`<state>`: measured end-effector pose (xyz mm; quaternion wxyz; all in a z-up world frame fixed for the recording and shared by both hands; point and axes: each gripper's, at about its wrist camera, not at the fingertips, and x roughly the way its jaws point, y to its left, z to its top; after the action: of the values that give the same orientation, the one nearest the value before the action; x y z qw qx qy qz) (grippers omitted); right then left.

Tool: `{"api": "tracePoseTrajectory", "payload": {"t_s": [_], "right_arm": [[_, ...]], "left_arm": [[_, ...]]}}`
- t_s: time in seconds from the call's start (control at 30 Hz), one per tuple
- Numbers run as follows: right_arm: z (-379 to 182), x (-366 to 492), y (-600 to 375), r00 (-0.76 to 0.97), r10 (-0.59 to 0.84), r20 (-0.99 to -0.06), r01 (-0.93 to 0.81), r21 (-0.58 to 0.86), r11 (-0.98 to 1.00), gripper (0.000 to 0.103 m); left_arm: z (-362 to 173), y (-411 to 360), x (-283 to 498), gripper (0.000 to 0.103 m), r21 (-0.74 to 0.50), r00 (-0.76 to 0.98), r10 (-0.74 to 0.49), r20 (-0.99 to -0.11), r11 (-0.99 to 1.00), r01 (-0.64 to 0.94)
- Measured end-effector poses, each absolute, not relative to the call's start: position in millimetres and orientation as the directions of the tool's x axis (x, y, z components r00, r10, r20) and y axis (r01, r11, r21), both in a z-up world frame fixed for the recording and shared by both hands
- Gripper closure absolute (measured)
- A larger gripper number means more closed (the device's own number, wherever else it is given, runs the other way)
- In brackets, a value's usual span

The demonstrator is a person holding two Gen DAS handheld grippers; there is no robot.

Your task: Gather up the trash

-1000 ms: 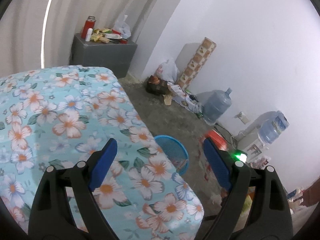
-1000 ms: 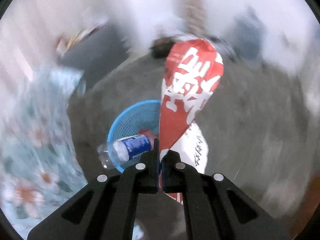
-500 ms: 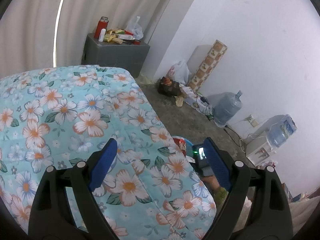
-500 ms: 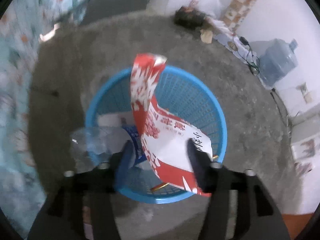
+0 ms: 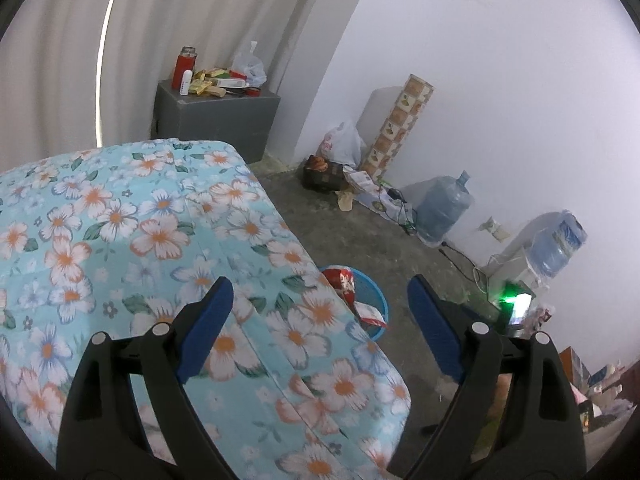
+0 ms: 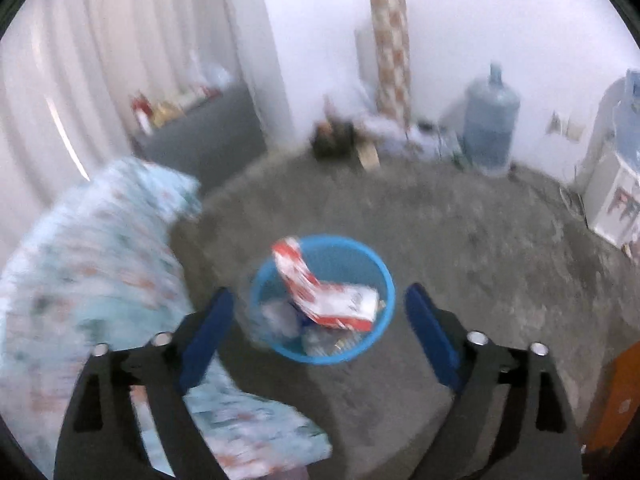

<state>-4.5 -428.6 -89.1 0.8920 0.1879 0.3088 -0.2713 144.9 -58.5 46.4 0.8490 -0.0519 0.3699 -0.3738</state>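
Lying in the blue basket [image 6: 322, 344] on the grey floor [image 6: 460, 240], the red-and-white snack bag [image 6: 324, 292] leans on the rim beside a clear bottle [image 6: 280, 316], and its white lettering is too blurred to read. A second ago the right gripper [image 6: 320, 320] pinched that bag tight above the basket; its jaws have just been opening and stand wide with nothing between them, well above the basket. Over the floral bedcover [image 5: 120, 240], the left gripper [image 5: 320, 320] is spread wide and empty as before, with the basket's rim showing past the bed edge.
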Motion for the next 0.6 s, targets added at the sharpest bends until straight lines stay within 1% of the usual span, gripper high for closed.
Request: {"api": "tracePoseTrajectory", "payload": {"t_s": [0.03, 0.13, 0.3, 0.37, 0.47, 0.6], "right_arm": [[-73.3, -11.8, -415.4, 0.690, -0.384, -0.613, 0.587, 0.165, 0.792, 0.007], [-33.4, -25.7, -381.5, 0.758, -0.396, -0.518, 0.542, 0.163, 0.824, 0.007], [10.7, -41.0, -338.9, 0.850, -0.297, -0.436, 0.436, 0.265, 0.860, 0.007], [20.0, -41.2, -320.8, 0.861, -0.273, -0.429, 0.411, 0.270, 0.871, 0.007], [34.1, -44.5, -297.6, 0.864, -0.282, -0.416, 0.398, 0.221, 0.891, 0.006], [44.6, -45.9, -274.5, 0.856, -0.311, -0.412, 0.398, 0.143, 0.906, 0.006]], "left_arm": [[48.1, -56.9, 141.0, 0.018, -0.364, 0.451, -0.671, -0.589, 0.718, 0.594], [56.6, -47.8, 120.8, 0.014, -0.344, 0.496, -0.644, -0.583, 0.748, 0.567], [67.7, -29.5, 86.1, 0.009, -0.252, 0.615, -0.535, -0.579, 0.835, 0.490], [68.1, -22.4, 71.8, 0.009, -0.203, 0.669, -0.461, -0.584, 0.880, 0.429], [64.6, -15.7, 56.7, 0.009, -0.146, 0.713, -0.356, -0.604, 0.929, 0.341], [54.4, -13.1, 35.7, 0.009, -0.035, 0.751, -0.250, -0.612, 0.956, 0.290]]}}
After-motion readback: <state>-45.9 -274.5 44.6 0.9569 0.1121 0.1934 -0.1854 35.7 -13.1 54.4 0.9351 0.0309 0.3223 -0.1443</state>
